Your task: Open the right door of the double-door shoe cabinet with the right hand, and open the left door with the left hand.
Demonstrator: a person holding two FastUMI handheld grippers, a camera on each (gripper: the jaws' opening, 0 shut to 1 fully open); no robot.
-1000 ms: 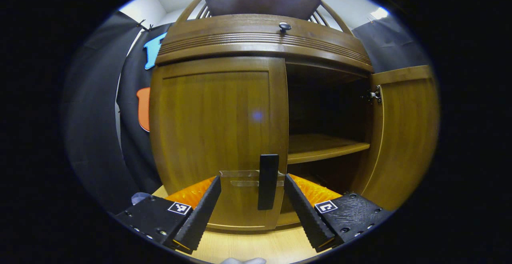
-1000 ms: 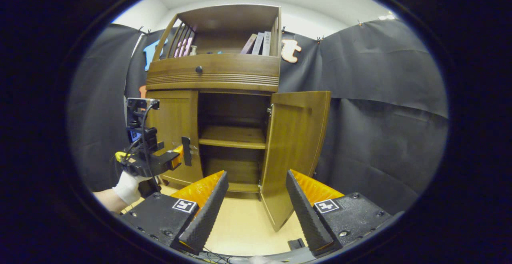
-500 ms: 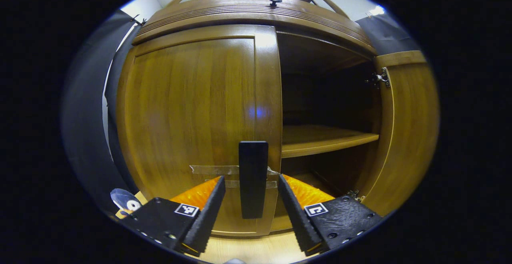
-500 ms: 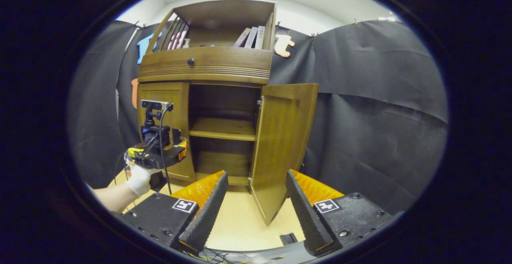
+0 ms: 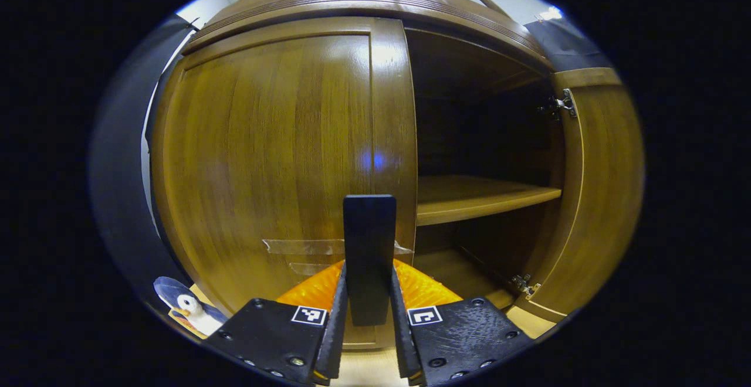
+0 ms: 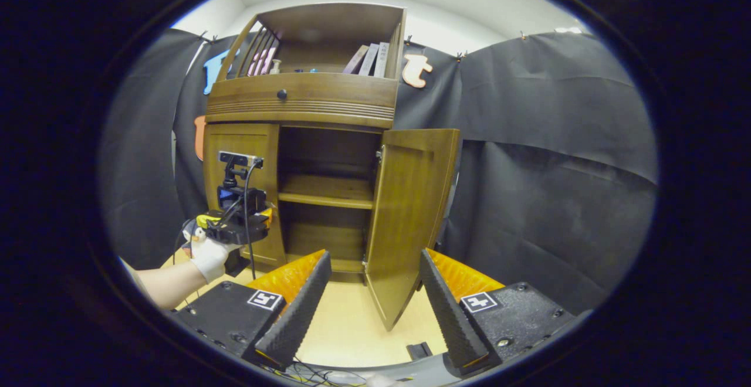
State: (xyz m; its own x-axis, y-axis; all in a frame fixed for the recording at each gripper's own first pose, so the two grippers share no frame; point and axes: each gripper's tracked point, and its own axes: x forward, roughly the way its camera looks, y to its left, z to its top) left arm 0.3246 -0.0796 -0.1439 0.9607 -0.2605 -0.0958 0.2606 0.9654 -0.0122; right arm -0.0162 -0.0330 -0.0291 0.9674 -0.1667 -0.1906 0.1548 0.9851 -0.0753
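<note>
The left tool (image 5: 366, 316) is seen pressed together on the dark handle (image 5: 369, 246) of the left door (image 5: 276, 152), one finger on each side of it. That door is closed against the cabinet (image 6: 305, 97); strips of clear tape (image 5: 299, 247) lie across it beside the handle. In the right gripper view the left tool (image 6: 258, 223) is held at the left door (image 6: 242, 164) by a gloved hand (image 6: 206, 253).

The right door (image 6: 410, 211) stands wide open, swung out to the right, and the inner shelf (image 6: 325, 192) is exposed. The right tool (image 6: 375, 299) is spread, with nothing between its fingers, well apart from the cabinet and above the floor (image 6: 352, 334). Books (image 6: 371, 60) are seen in the cabinet's top shelf. A toy penguin (image 5: 188, 311) lies by the lower left corner of the left door.
</note>
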